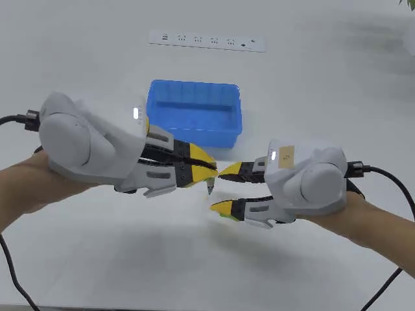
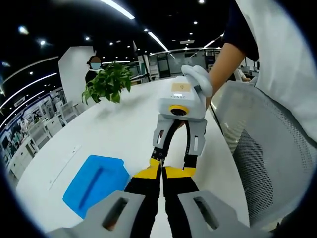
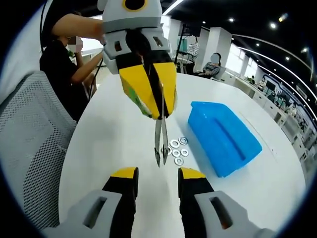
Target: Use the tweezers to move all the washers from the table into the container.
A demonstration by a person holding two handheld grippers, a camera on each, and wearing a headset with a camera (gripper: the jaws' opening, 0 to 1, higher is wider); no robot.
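Jaws of the left gripper (image 3: 159,113) were clenched on slim steel tweezers (image 3: 161,136); the right gripper's (image 3: 157,172), under an unreadable tan label (image 1: 286,155), stood released. Five small silver washers (image 3: 177,148) lay on the surface (image 3: 114,134) at 9 o'clock of the blue container (image 3: 223,136).

Glossy white table (image 1: 97,71) — mesh chair (image 3: 34,144)

We see a white power strip (image 1: 206,40) lying flat near the far edge of the white surface (image 1: 97,259). In the left gripper view a leafy green plant (image 2: 108,82) stands toward the far right corner, and a grey mesh chair (image 2: 257,148) sits just off the surface's edge. Strip lights (image 2: 116,9) cross the dark ceiling.
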